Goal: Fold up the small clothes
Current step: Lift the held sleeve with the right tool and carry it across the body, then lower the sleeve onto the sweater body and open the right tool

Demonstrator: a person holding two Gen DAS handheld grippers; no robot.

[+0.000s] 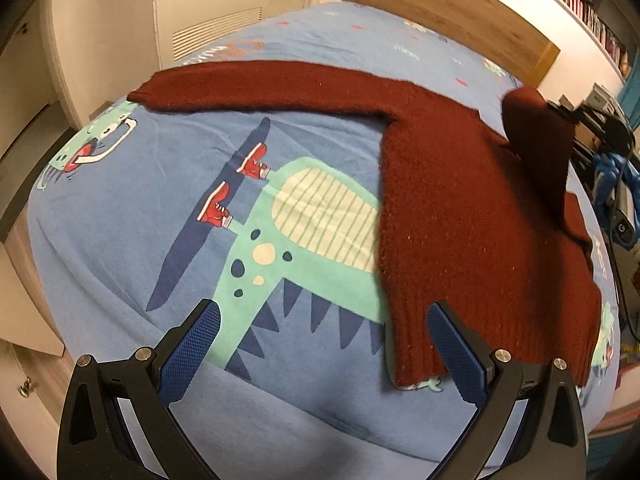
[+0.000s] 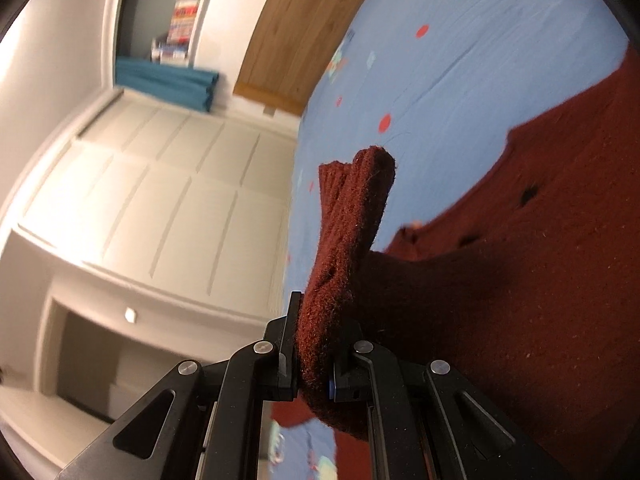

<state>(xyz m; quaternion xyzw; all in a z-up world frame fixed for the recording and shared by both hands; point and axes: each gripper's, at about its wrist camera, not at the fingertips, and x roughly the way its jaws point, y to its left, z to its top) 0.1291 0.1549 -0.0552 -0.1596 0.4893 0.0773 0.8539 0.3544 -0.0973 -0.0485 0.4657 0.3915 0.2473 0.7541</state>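
Observation:
A dark red knitted sweater (image 1: pixel 472 216) lies flat on the blue dinosaur bedspread (image 1: pixel 180 240), one sleeve (image 1: pixel 260 84) stretched out to the left. My left gripper (image 1: pixel 324 320) is open and empty, just above the bedspread by the sweater's hem. The other sleeve (image 1: pixel 536 136) is lifted off the bed at the right. In the right wrist view my right gripper (image 2: pixel 320 320) is shut on that sleeve (image 2: pixel 352 208), whose cuff sticks up past the fingers, above the sweater body (image 2: pixel 540 280).
A wooden headboard (image 1: pixel 460 8) runs along the far side of the bed. White wardrobe doors (image 1: pixel 216 4) stand at the back left. A bookshelf (image 1: pixel 580 4) and a desk with cables (image 1: pixel 616 168) are at the right.

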